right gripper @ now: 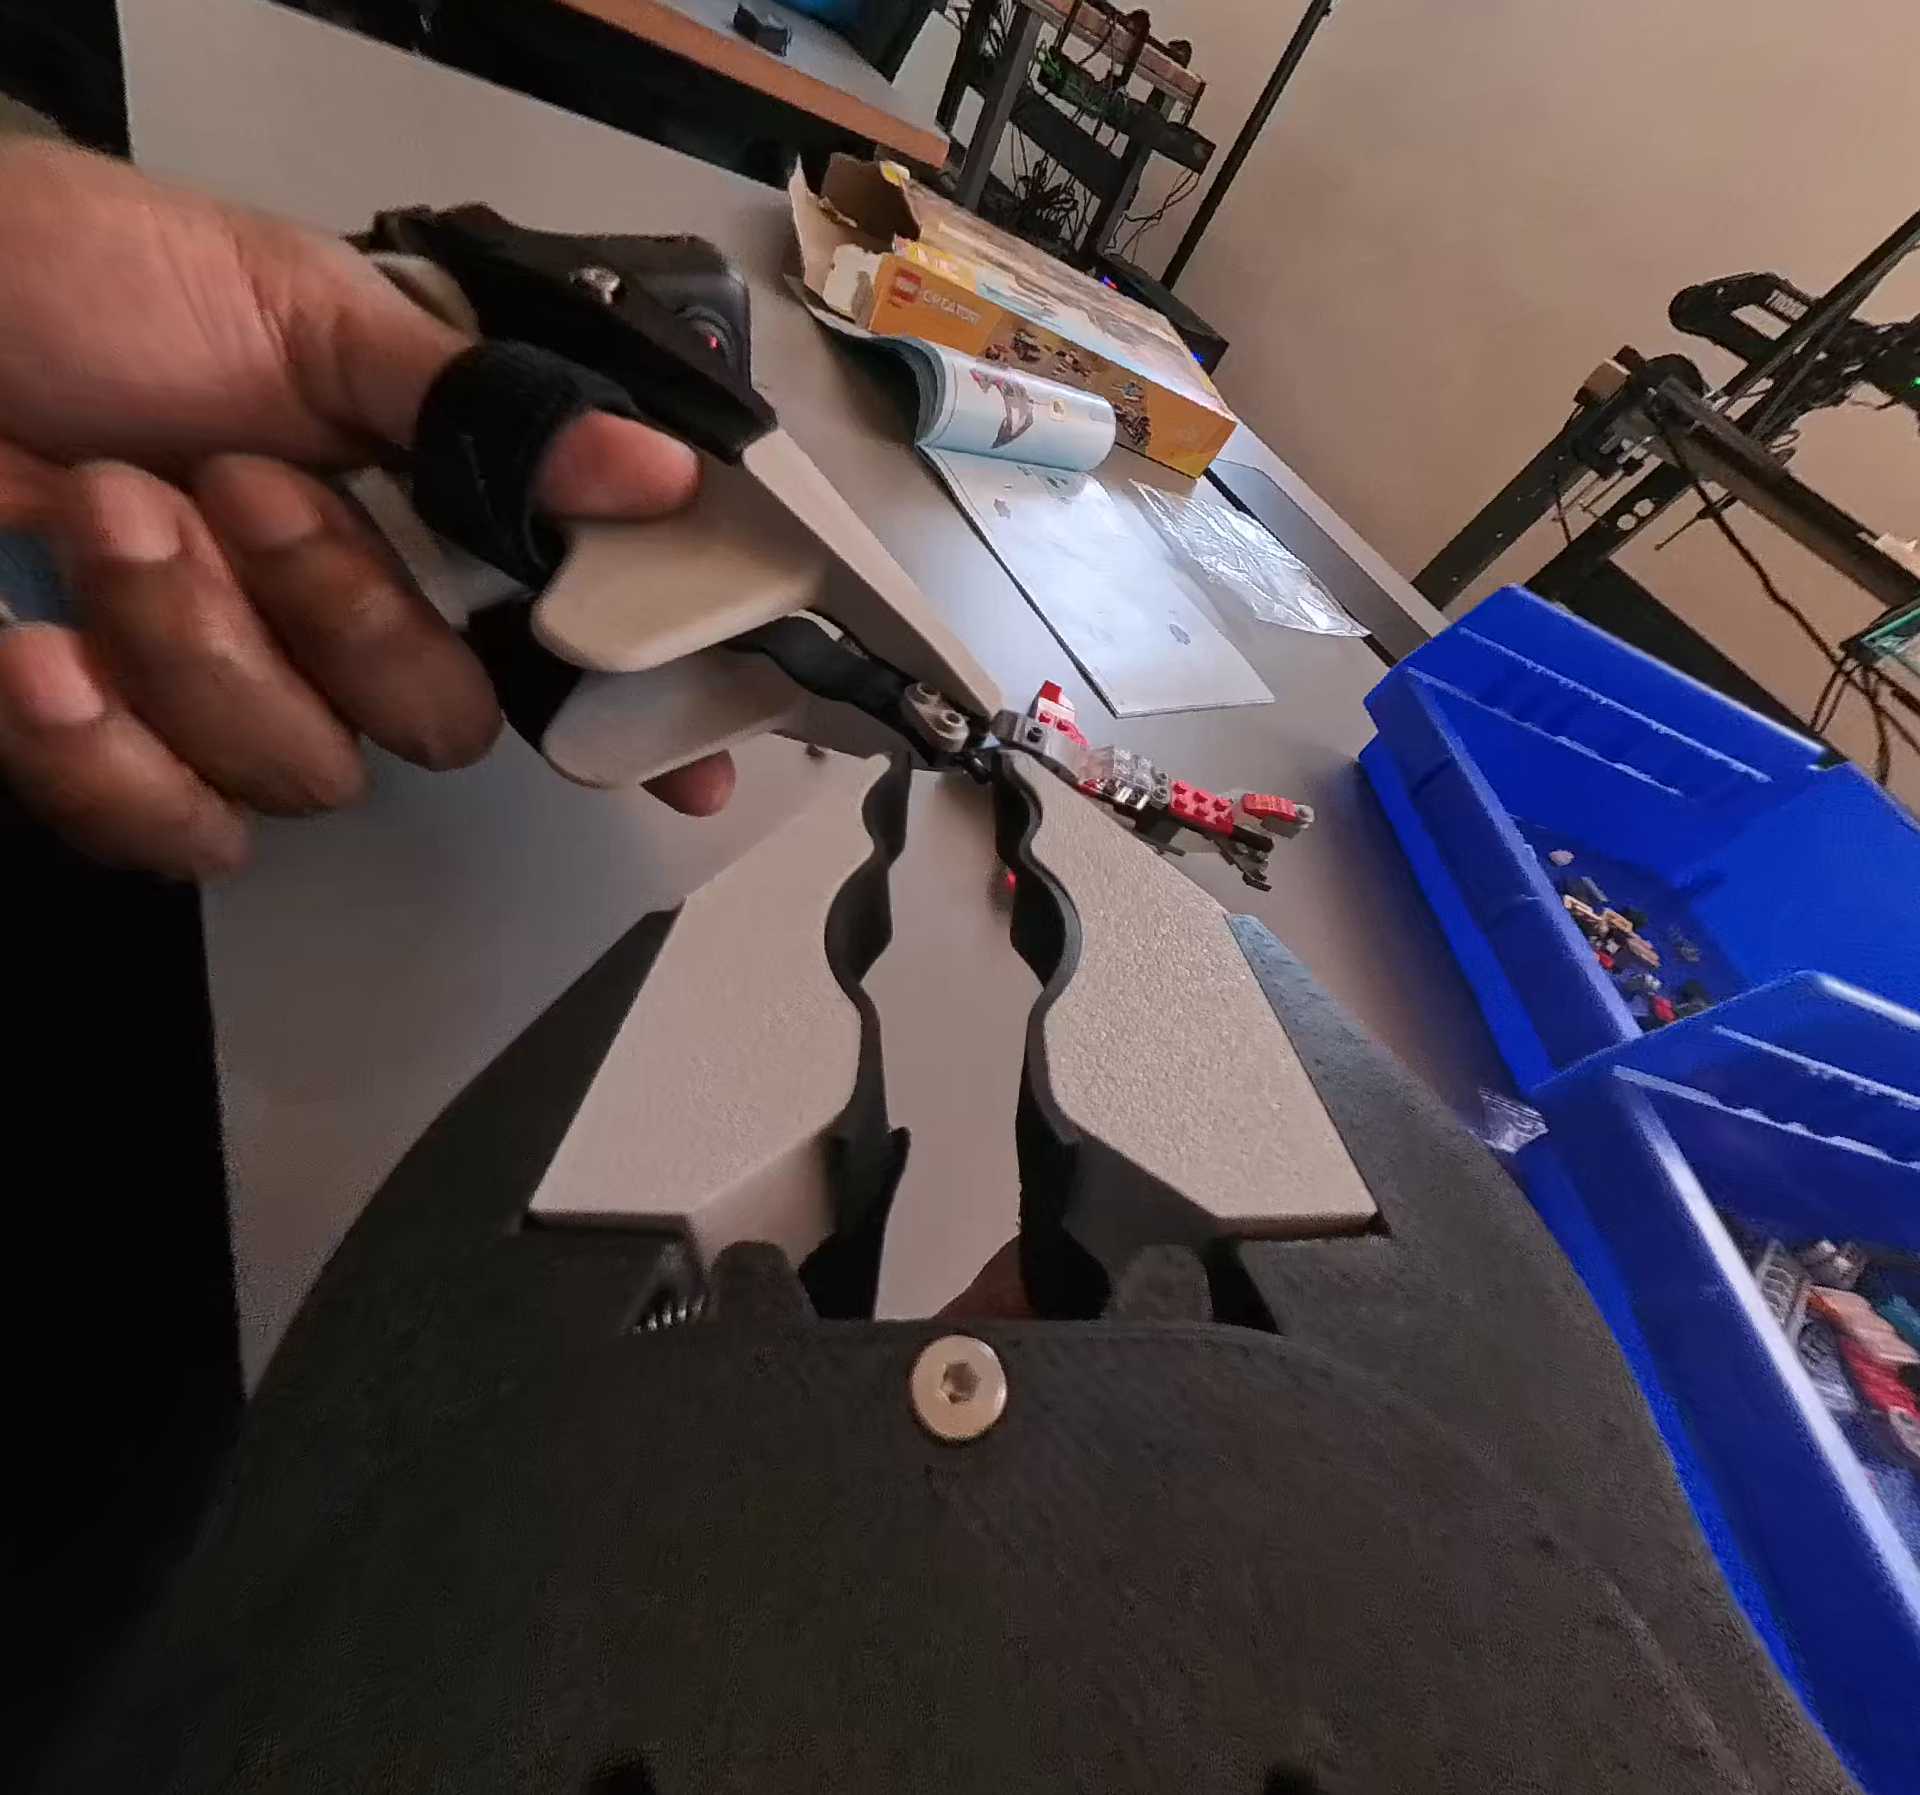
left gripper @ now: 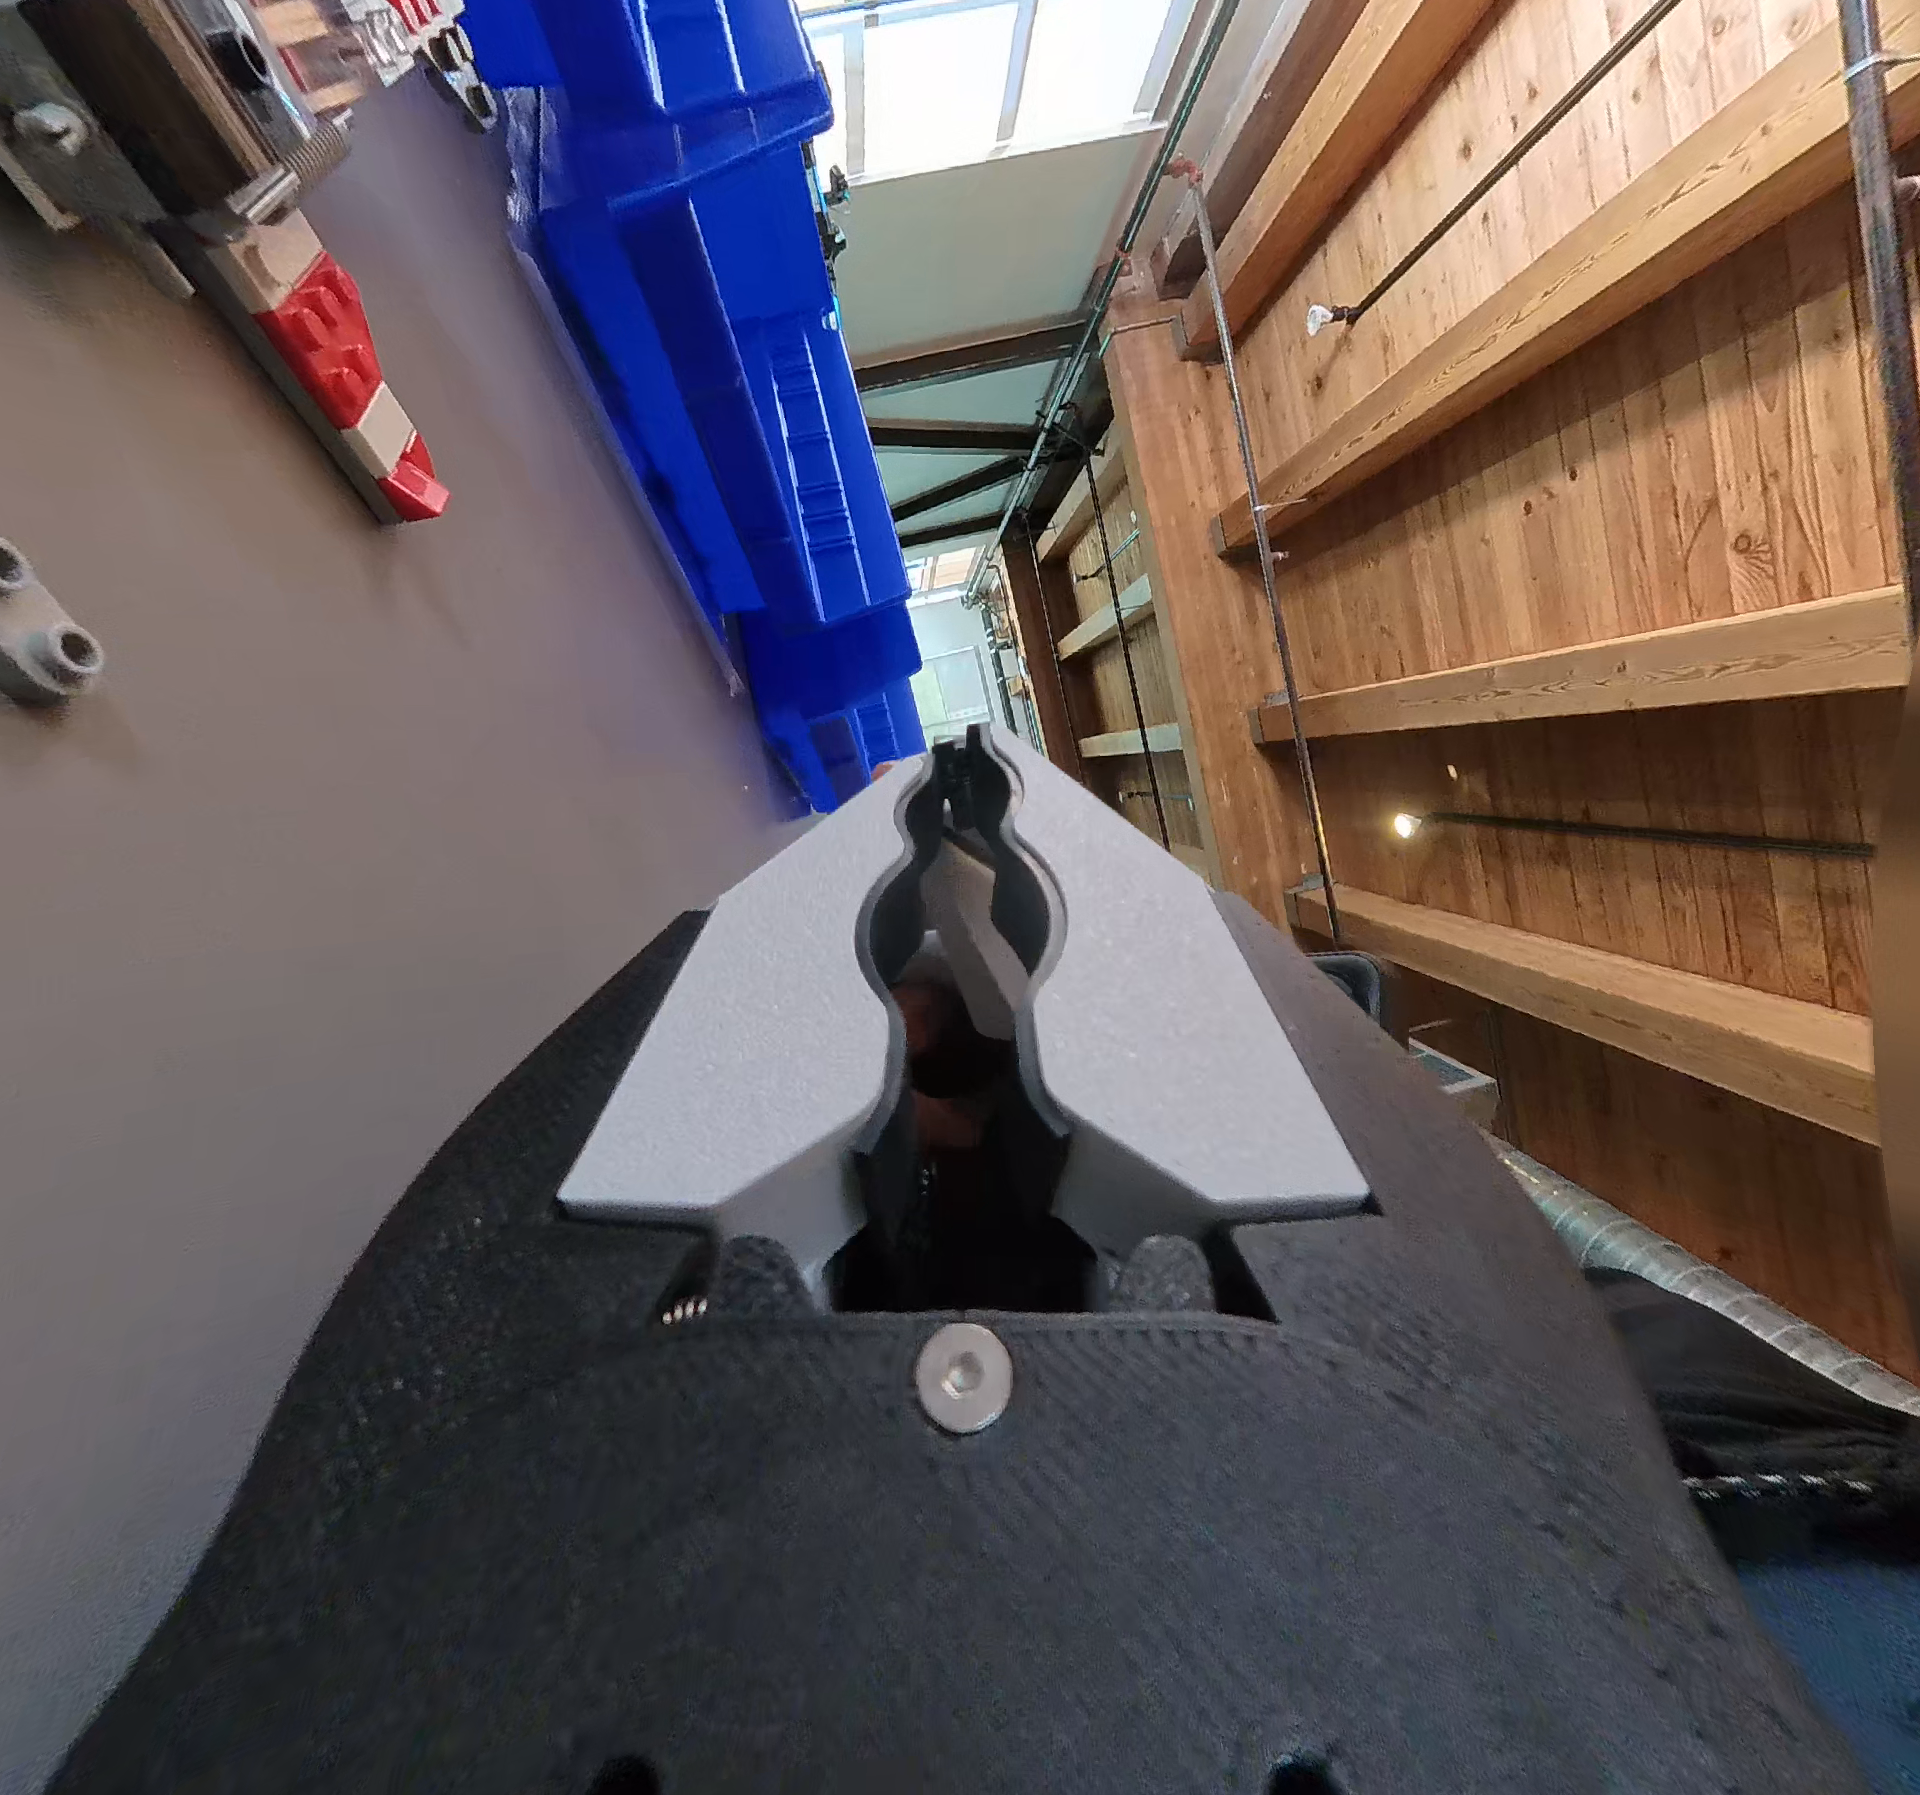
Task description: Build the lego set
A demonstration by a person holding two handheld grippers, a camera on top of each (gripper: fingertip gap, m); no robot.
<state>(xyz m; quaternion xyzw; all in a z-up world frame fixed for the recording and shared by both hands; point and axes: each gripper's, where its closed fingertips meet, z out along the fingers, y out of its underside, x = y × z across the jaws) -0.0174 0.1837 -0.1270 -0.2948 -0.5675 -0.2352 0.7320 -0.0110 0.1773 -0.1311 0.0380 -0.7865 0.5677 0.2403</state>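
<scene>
On the grey desk [right gripper: 343, 914], the red-and-grey lego model [right gripper: 1164, 789] lies near the blue bins [right gripper: 1621, 810]. Left gripper [right gripper: 961, 743] pinches a small grey piece [right gripper: 940, 717], likely for attaching; right gripper [right gripper: 951, 774], narrowly parted and empty, waits beside it to steady.

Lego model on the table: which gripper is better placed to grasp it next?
Probably right: the right gripper is open, just short of the lego model, while the left gripper is shut.
</scene>
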